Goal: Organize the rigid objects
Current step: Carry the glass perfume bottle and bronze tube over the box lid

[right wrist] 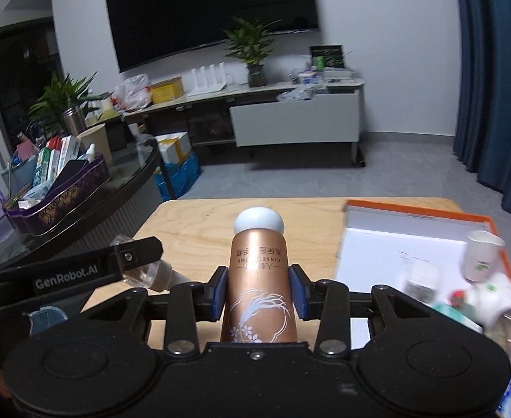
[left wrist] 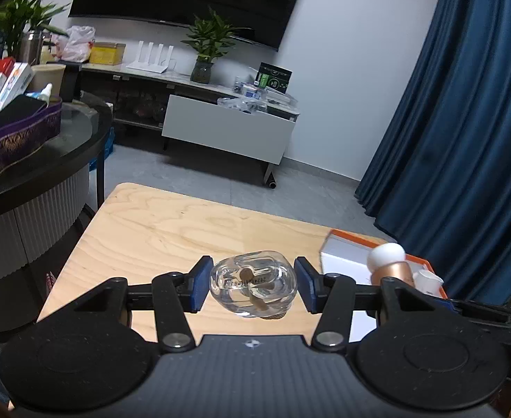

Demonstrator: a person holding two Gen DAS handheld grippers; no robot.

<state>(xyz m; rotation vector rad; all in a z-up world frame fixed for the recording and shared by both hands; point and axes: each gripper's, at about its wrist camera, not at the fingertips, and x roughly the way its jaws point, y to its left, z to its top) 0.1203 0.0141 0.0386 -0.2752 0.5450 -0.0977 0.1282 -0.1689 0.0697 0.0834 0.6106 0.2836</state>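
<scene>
Left tool (left wrist: 252, 287) clenches glass bottle (left wrist: 253, 287); right tool (right wrist: 258, 294) (tilted downward) grips copper bottle (right wrist: 258, 278).

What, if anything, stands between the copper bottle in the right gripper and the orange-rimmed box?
Nothing visible does. The right gripper is shut on the copper bottle, above the wooden table. The orange-rimmed box lies just to the right, its near white floor bare; small white cups crowd its right side.
</scene>
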